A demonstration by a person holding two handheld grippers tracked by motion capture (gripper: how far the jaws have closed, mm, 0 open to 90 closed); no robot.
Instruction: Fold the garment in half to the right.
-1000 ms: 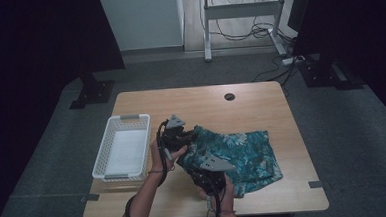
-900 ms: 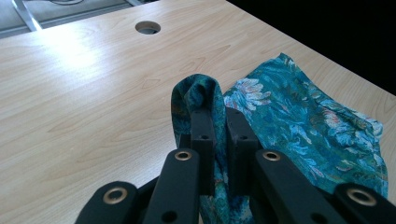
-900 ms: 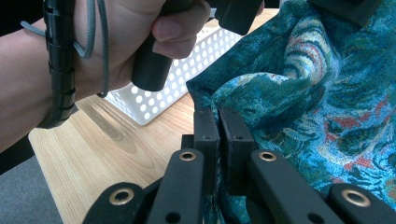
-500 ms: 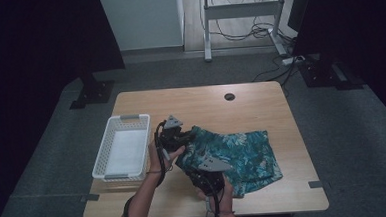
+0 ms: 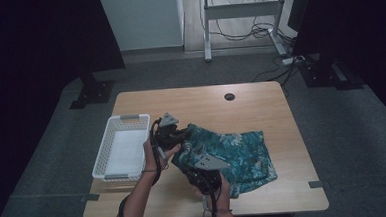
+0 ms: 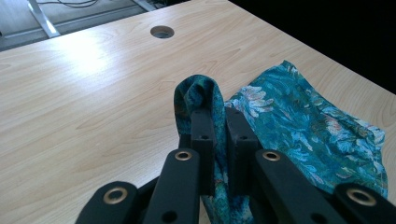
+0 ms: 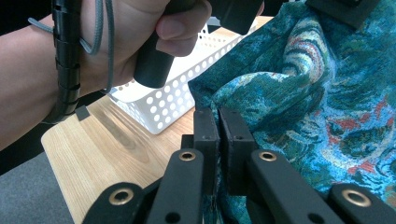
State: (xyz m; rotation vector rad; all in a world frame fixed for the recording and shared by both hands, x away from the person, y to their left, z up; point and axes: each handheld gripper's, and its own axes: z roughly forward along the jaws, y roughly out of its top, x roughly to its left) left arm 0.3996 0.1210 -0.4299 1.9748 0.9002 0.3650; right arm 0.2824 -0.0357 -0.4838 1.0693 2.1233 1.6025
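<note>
Garment, teal floral cloth (image 5: 233, 154): in the high view it lies on the wooden worktop (image 5: 261, 105), spread right of centre, long axis running roughly left to right, its left end bunched and lifted off the surface. Left hand-held gripper (image 5: 168, 132) holds that raised end at its far corner; right hand-held gripper (image 5: 204, 170) holds the near edge just beside it. White perforated basket (image 5: 123, 152) stands at the worktop's left edge, close to the left hand (image 5: 153, 153); a round cable hole (image 5: 229, 96) sits well apart near the far edge. Left gripper view: left hand-held gripper (image 6: 217, 116), jaws closed on a fold of cloth (image 6: 303, 130) that loops up over the tips, the remainder trailing flat to the right on bare worktop (image 6: 93, 93). Right gripper view: right hand-held gripper (image 7: 217, 114), jaws closed tight on a cloth (image 7: 303, 102) edge; basket (image 7: 177, 102) behind, with the other hand (image 7: 121, 42) standing between.
</note>
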